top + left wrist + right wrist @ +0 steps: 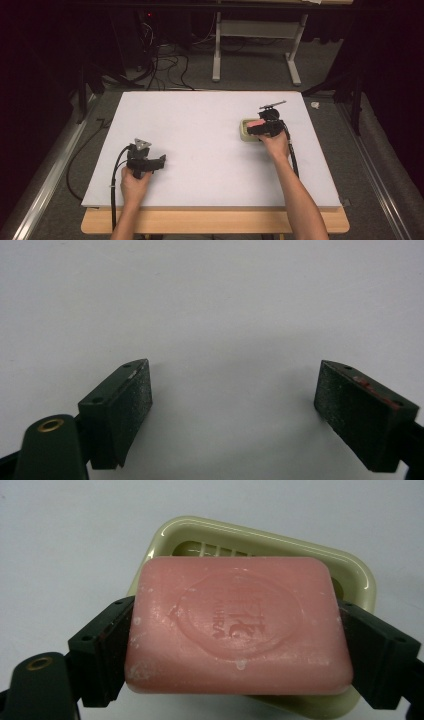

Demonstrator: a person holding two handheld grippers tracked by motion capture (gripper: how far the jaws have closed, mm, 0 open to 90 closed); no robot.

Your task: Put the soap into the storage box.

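Pink and rectangular, a bar of soap sits in the centre of the right gripper view, pinched by its two short ends between the black jaws of the right gripper, one pad pressing at lower left and the other at lower right. A round stamped emblem marks the top face of the bar. Just behind and beneath it, toward the top of that frame, lies a pale cream soap dish with a ribbed floor; whether the bar touches the dish cannot be told.

In the left gripper view, the left gripper has its jaws spread wide, with nothing between them, above the plain white tabletop.

From the high view, two forearms enter from the bottom edge. At lower left of centre, one hand holds the left gripper low over the white tabletop, a black cable trailing down from it. At right of centre, the other hand holds the right gripper over the soap dish, with the pink bar of soap showing at its tip. Beyond the table's far edge, at the top of the frame, lie grey floor, tangled cables and the white legs of a stand.
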